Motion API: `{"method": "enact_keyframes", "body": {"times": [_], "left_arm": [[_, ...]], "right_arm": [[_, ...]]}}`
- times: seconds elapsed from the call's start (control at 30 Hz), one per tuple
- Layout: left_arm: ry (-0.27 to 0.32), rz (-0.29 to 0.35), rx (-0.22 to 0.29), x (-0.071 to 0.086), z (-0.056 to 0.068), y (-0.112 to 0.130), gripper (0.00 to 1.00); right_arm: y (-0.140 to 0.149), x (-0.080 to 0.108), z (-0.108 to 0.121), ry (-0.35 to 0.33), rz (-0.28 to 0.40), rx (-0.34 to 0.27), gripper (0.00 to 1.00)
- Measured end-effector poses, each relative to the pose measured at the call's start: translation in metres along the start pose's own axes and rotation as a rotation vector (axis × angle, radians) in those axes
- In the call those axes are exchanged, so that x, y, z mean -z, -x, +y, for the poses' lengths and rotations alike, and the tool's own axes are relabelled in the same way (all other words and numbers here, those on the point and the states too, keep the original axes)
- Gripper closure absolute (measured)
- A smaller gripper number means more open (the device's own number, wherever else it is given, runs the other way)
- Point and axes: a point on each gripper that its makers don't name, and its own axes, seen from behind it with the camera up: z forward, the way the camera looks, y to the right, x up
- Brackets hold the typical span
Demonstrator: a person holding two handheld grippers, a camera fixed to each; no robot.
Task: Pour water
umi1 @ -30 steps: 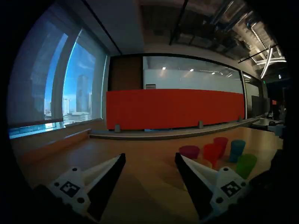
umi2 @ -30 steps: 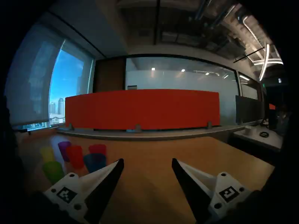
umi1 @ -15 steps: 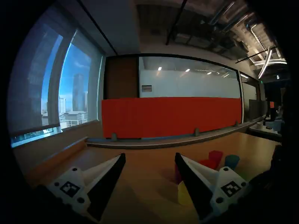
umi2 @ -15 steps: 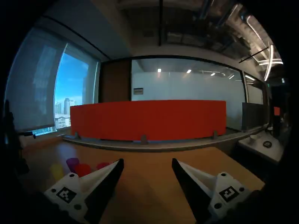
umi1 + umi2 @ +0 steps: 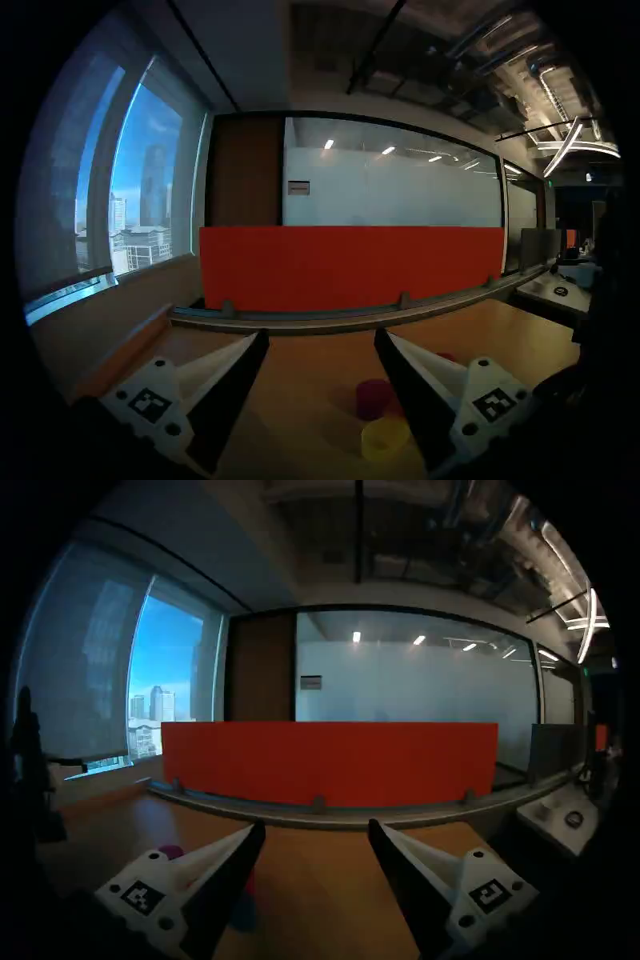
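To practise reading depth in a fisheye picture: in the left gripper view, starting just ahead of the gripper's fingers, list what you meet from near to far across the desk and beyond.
yellow cup → dark pink cup → grey rail along the desk's far edge → red partition → pale wall

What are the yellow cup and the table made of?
The yellow cup looks like plastic: one bright, even colour, a smooth thin rim and a slight shine. The table looks like wood or a wood-look laminate: warm brown, flat and smooth with a soft sheen. The picture is too dim to tell which.
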Motion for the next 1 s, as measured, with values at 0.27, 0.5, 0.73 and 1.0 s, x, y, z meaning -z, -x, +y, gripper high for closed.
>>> {"method": "enact_keyframes", "body": {"times": [0.27,0.5,0.73,1.0], "left_arm": [[0.052,0.002,0.004,-0.006,0.009,-0.015,0.02],[0.156,-0.011,0.029,-0.006,0.03,-0.015,0.02],[0.259,-0.014,0.041,-0.003,0.048,-0.017,0.02],[0.372,-0.031,0.06,0.0,0.071,-0.016,0.02]], "right_arm": [[-0.007,-0.001,-0.012,-0.068,-0.013,-0.029,0.01],[-0.009,-0.002,-0.026,-0.18,-0.018,-0.037,0.01],[-0.011,0.003,-0.046,-0.303,-0.025,-0.04,0.01],[-0.012,0.009,-0.065,-0.415,-0.046,-0.055,0.01]]}}
